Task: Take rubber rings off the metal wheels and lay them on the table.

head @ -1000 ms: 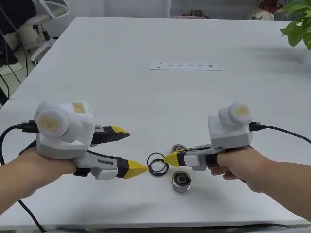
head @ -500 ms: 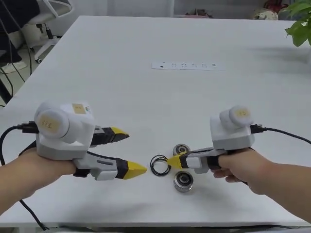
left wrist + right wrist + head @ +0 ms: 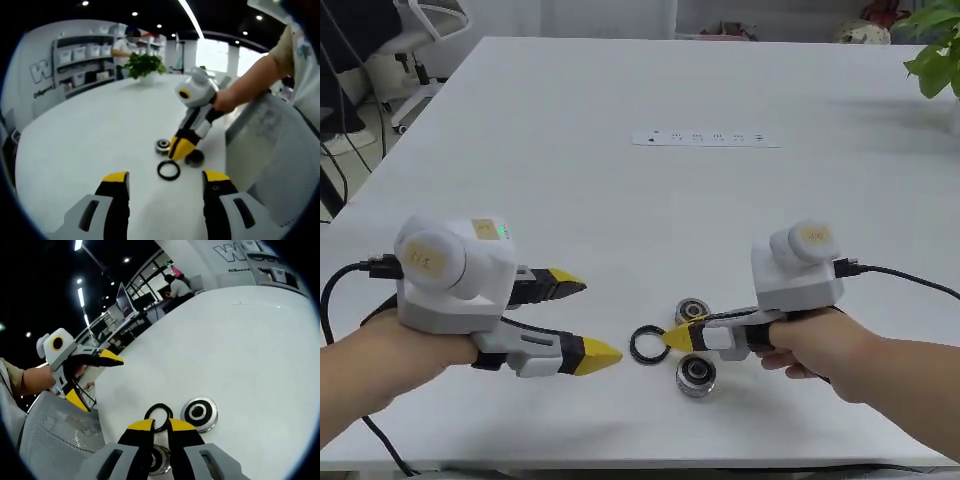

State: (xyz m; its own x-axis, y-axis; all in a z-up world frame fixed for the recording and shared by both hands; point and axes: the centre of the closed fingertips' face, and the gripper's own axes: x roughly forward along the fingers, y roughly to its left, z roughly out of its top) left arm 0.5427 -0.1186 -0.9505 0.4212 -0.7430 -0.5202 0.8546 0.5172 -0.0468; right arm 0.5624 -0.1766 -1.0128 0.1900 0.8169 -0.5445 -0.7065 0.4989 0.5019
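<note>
The left gripper (image 3: 591, 319) is on the left, above the white table (image 3: 620, 200). Its two yellow tips are spread wide apart. Just past them, a rubber ring (image 3: 632, 347) lies flat on the table. It is thin, black and round. Beside it sit two small metal wheels, one farther back (image 3: 692, 311) and one nearer (image 3: 695, 374). They are shiny with dark middles. The right gripper (image 3: 672, 339) has its tips close together, pointing at the ring's edge, between the wheels.
</note>
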